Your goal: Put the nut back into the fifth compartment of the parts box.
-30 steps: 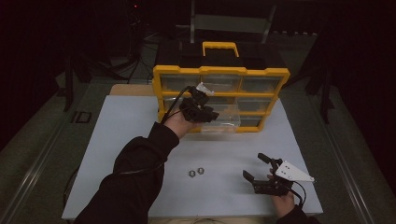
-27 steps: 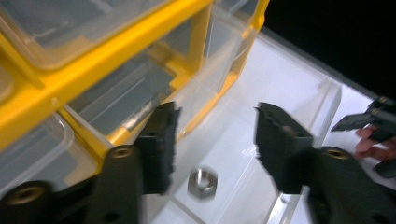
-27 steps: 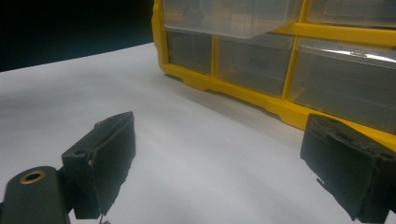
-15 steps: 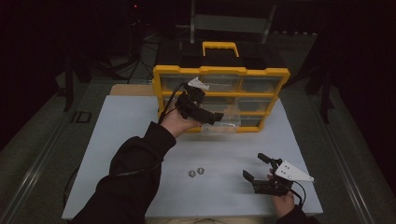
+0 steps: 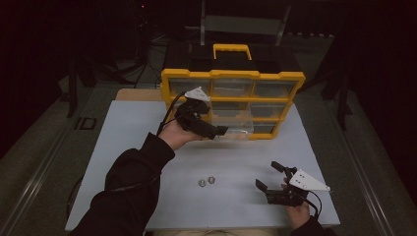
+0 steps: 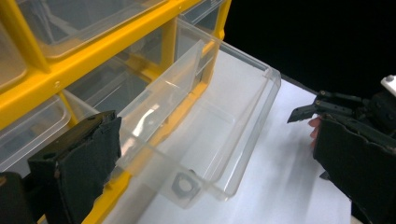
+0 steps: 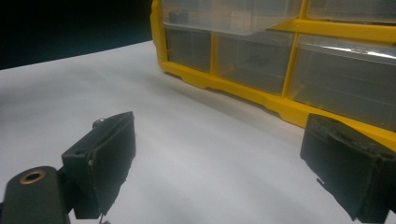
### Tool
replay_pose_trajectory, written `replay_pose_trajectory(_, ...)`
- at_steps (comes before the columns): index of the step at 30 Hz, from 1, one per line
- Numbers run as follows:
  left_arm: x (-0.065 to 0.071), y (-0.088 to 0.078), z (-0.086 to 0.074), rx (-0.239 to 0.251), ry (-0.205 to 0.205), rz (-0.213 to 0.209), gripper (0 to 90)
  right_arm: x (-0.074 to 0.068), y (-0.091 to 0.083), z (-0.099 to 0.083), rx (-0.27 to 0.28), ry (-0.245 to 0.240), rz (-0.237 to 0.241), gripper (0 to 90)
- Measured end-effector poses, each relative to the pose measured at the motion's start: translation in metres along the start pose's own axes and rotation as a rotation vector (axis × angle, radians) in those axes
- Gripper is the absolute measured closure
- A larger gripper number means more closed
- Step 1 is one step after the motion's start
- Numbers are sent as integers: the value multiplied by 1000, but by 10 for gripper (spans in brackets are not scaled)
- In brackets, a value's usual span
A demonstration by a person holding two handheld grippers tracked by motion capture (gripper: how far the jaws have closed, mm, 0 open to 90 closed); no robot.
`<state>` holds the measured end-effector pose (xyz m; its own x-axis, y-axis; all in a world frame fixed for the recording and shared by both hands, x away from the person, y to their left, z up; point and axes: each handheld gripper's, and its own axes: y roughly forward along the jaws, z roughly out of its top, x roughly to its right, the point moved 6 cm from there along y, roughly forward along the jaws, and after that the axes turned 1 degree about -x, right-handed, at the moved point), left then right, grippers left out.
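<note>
Left gripper view shows me my left tongs [image 6: 215,163], jaws just opened wide, over the pulled-out clear plastic drawer [image 6: 219,121] holding a metal nut [image 6: 184,184]; right tongs [image 5: 275,178] gape empty.

Clear plastic drawer [image 6: 210,116] pulled out of yellow organizer [image 5: 231,76], nut [image 6: 186,185] inside

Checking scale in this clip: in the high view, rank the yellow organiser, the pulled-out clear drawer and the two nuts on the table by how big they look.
1. Yellow organiser, by far the largest.
2. Clear drawer, pulled out of its bottom row.
3. The two nuts, tiny; they look alike in size, so I won't rank one over the other.
</note>
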<state>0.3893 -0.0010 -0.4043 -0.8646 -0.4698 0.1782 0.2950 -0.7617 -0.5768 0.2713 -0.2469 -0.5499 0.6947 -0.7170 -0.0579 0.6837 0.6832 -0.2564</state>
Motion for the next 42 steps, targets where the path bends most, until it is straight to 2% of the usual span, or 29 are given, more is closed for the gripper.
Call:
replay_pose_trajectory(6,3,-9,-10,28,21,-30,3,0,0,0,0,0,0,106)
replay_pose_trajectory(13,6,-13,-32,-9,77,-21,4,-1,0,0,0,-3,5,107)
replay_pose_trajectory(19,10,-16,-49,-22,95,-32,4,-1,0,0,-1,-4,6,106)
replay_pose_trajectory(22,12,-16,-55,-26,97,-40,4,-1,0,0,-1,-4,5,106)
replay_pose_trajectory(23,13,-16,-62,-26,99,-45,4,-1,0,0,-2,-5,4,106)
replay_pose_trajectory(30,18,-14,-82,-26,101,-44,5,-1,1,0,-2,-8,4,106)
replay_pose_trajectory(33,21,-10,-94,-45,105,-48,6,-2,1,0,-3,-7,5,107)
replay_pose_trajectory(42,26,-1,-114,-63,119,-56,8,-2,1,0,-1,-8,5,106)
